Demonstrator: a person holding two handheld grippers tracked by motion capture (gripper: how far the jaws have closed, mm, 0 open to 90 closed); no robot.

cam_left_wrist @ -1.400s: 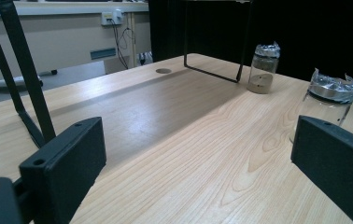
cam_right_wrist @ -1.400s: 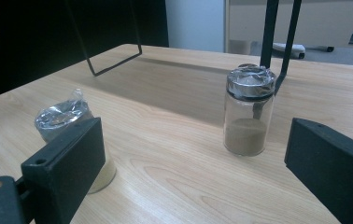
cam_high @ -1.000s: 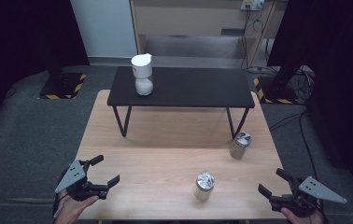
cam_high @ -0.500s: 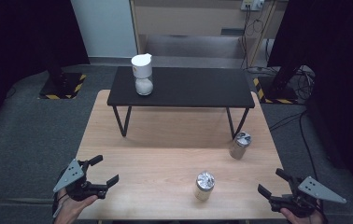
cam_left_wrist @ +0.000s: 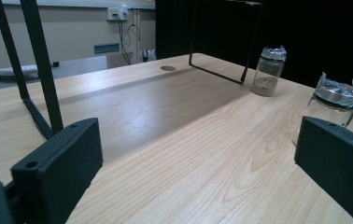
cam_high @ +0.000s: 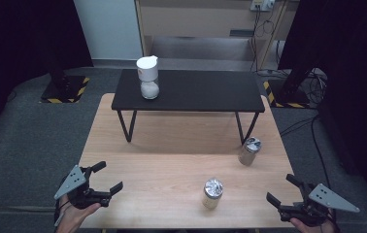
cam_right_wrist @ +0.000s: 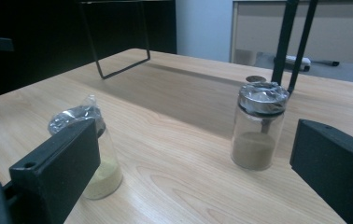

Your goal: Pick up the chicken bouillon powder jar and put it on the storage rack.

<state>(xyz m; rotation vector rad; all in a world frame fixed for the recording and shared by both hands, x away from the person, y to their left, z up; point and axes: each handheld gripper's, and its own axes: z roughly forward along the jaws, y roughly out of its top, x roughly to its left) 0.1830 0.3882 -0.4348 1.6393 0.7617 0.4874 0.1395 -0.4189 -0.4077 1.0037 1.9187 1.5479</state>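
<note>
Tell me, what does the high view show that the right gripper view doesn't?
High view: a white-lidded jar on the black table's top, plus the person's left hand and right hand. Right gripper view: yellowish powder in the near jar, tan powder in the far jar. Both: these two foil-capped jars on the wooden table.

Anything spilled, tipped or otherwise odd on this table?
Nothing spilled or tipped. The two small jars stand upright on the wooden table, foil-wrapped at the top; the white-lidded jar stands on the black stand.

Dim, perhaps slightly soft, dark surroundings
</note>
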